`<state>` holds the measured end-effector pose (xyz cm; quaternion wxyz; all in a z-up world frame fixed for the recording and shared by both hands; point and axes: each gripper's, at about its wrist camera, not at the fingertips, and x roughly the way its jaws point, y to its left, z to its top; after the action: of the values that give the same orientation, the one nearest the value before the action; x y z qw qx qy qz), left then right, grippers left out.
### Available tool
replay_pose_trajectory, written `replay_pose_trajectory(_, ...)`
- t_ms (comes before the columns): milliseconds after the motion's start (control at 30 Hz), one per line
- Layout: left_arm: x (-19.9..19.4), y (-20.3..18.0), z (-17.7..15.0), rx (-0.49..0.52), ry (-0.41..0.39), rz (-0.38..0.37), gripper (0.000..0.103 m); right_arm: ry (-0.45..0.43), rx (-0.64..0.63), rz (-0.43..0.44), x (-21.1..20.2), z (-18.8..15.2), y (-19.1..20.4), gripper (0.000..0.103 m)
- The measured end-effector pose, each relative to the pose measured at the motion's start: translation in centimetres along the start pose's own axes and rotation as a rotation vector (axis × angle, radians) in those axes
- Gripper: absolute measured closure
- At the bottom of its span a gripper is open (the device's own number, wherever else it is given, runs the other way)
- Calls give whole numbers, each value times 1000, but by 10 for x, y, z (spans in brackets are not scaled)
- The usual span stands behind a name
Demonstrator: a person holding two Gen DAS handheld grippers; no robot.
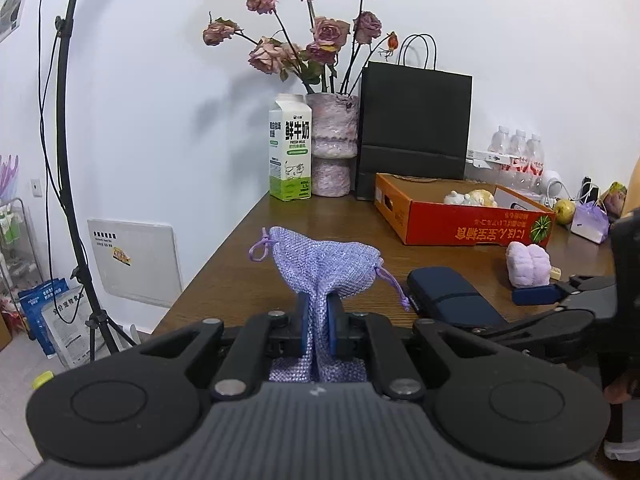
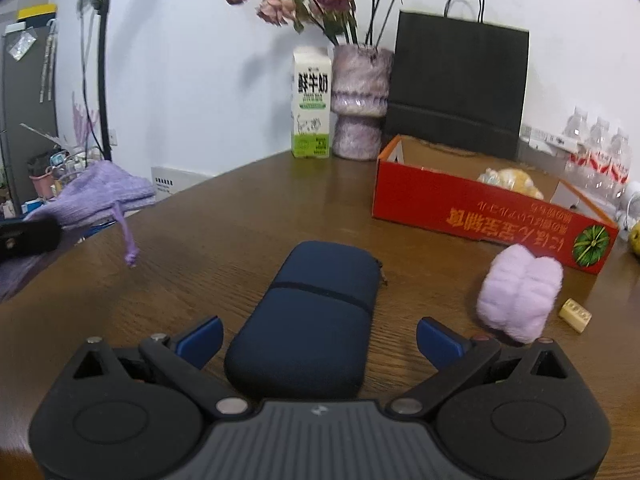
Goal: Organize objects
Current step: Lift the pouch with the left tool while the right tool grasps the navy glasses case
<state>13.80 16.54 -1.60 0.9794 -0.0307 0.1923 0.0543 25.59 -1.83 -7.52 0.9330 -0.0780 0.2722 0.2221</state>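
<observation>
**Pouch pinched, case between spread claw**

Our left claw (image 1: pixel 319 322) is pressed together on the lilac pouch (image 1: pixel 324 266), pinching its cloth and holding it above the near left part of the counter (image 1: pixel 320 216). Our right claw (image 2: pixel 319 338) is spread wide, its fingers either side of the near end of the navy case (image 2: pixel 312 320), which lies flat on the counter. Right of the case lies a pink plush (image 2: pixel 520 292), with the red box (image 2: pixel 480 216) farther back.

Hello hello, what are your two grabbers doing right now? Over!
Left gripper shut on purple pouch, lifted off table. Right gripper open, fingers either side of navy case. Fluffy pink toy close by, right of the case.
</observation>
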Motion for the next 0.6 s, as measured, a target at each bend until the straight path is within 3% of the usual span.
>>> replay_pose_trajectory(600,16,24,-5,-65,30,-16,93,126,89,-55,40,14,13,0)
